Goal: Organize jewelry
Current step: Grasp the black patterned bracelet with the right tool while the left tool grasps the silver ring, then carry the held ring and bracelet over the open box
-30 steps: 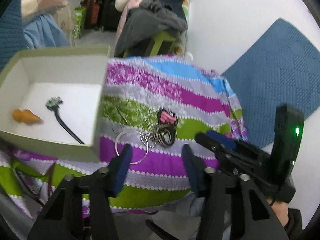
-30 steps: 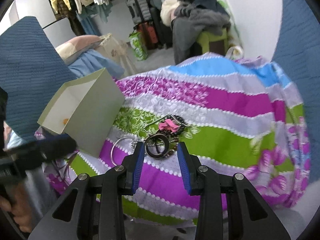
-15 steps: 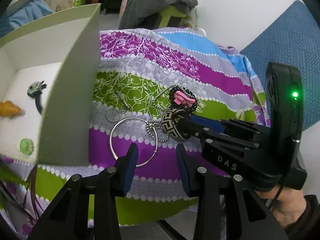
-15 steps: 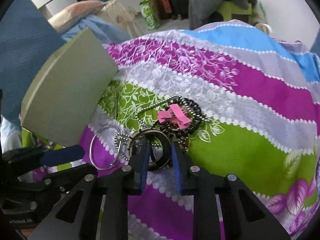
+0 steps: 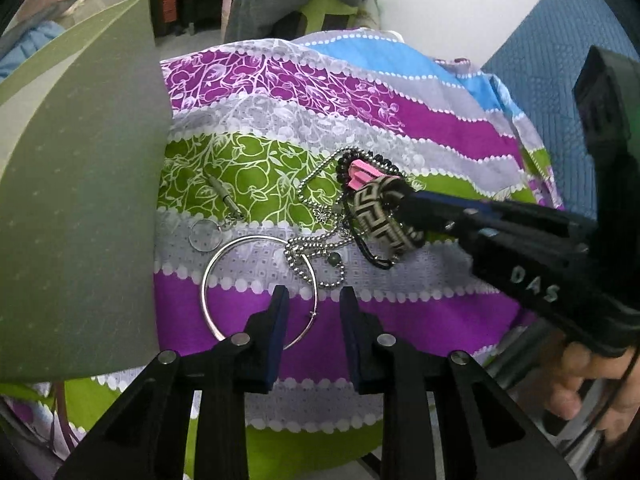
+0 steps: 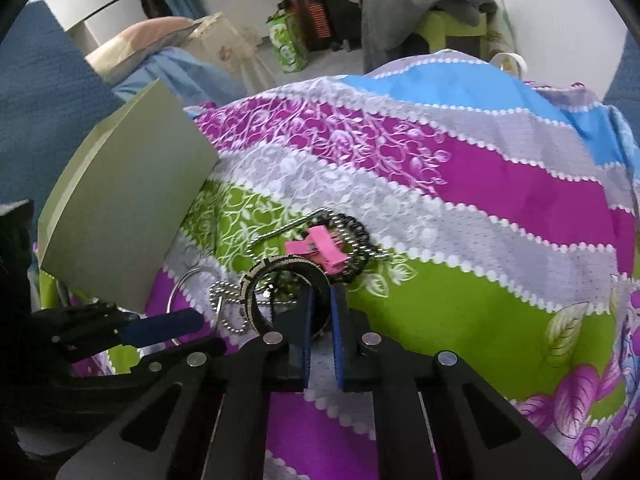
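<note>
A heap of jewelry lies on the striped cloth (image 5: pixel 400 312). It holds a silver bangle (image 5: pixel 224 256), a ball chain (image 5: pixel 316 244), a pink clip (image 5: pixel 360 174) and a black-and-beige patterned bracelet (image 5: pixel 376 216). My left gripper (image 5: pixel 314 300) is low over the bangle. Its jaws are closing, with the bangle's thin right rim between them and untouched. My right gripper (image 6: pixel 320 292) is shut on the near rim of the patterned bracelet (image 6: pixel 256 276), just below the pink clip (image 6: pixel 320 250). Its tip (image 5: pixel 404 204) also reaches in from the right in the left wrist view.
A grey-green box (image 5: pixel 80 200) stands on the cloth at the left of the heap, its inside hidden. A small keyring with a metal pin (image 5: pixel 206 234) lies beside it. A blue textured mat (image 5: pixel 560 40) leans at the right. A hand (image 5: pixel 580 392) holds the right gripper.
Both grippers came down close to the heap. The right jaws closed onto the patterned bracelet. The left jaws narrowed around the bangle's rim, and the box's inside dropped out of view.
</note>
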`<state>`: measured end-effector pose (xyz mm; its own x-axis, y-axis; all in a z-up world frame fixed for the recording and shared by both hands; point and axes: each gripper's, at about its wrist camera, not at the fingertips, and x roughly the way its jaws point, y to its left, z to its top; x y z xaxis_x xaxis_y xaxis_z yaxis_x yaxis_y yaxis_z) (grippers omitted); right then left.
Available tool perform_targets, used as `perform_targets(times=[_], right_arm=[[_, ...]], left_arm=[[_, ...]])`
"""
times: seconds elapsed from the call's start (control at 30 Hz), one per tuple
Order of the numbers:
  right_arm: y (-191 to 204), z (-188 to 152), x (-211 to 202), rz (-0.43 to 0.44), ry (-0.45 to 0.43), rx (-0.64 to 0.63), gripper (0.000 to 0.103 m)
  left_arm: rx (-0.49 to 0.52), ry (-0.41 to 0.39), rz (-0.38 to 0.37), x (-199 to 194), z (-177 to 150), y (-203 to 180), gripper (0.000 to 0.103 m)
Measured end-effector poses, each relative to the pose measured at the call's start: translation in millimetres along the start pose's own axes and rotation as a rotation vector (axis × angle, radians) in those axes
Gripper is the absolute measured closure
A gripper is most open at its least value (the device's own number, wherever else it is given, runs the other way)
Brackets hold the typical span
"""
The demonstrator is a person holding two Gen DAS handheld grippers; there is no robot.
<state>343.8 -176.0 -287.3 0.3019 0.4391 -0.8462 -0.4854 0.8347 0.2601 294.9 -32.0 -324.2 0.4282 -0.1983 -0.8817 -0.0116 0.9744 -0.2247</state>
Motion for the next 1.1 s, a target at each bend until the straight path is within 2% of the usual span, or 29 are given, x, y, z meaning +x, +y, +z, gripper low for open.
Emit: perform_targets(times=[0.13, 0.17, 0.23, 0.27, 0.3, 0.4, 0.77, 1.1], right_arm=[[0, 0, -2, -0.015, -0.007, 0.005, 0.096], [0, 0, -3, -0.021, -0.007, 0.004, 0.096], [-1, 0, -6, -0.030, -0.010, 0.008, 0.096], [0, 1, -6, -0.032, -0.012, 0.010, 0.096], [0, 1, -9, -0.036, -0.019, 0.013, 0.096], [-1, -1, -13, -0.047, -0.025, 0.026, 0.096], [0, -5, -37, -0.078, -0.074, 0.071, 0.096], [11, -4, -77, -0.138, -0.126, 0.103, 0.096]], left_arm=[[0.061, -0.007, 0.026, 4, 2, -9, 0.079], [0.079, 0.013, 0.025, 8, 3, -12, 0.090], [0.090, 0.000, 0.046, 8, 2, -14, 0.093], [0.093, -0.005, 0.049, 8, 2, -14, 0.100], [0.089, -0.009, 0.049, 6, 3, -13, 0.102], [0.044, -0.013, -0.009, -1, 4, -5, 0.102], [-0.019, -0.107, -0.119, -63, 12, -2, 0.102], [-0.047, -0.154, -0.114, -106, 18, 5, 0.101]])
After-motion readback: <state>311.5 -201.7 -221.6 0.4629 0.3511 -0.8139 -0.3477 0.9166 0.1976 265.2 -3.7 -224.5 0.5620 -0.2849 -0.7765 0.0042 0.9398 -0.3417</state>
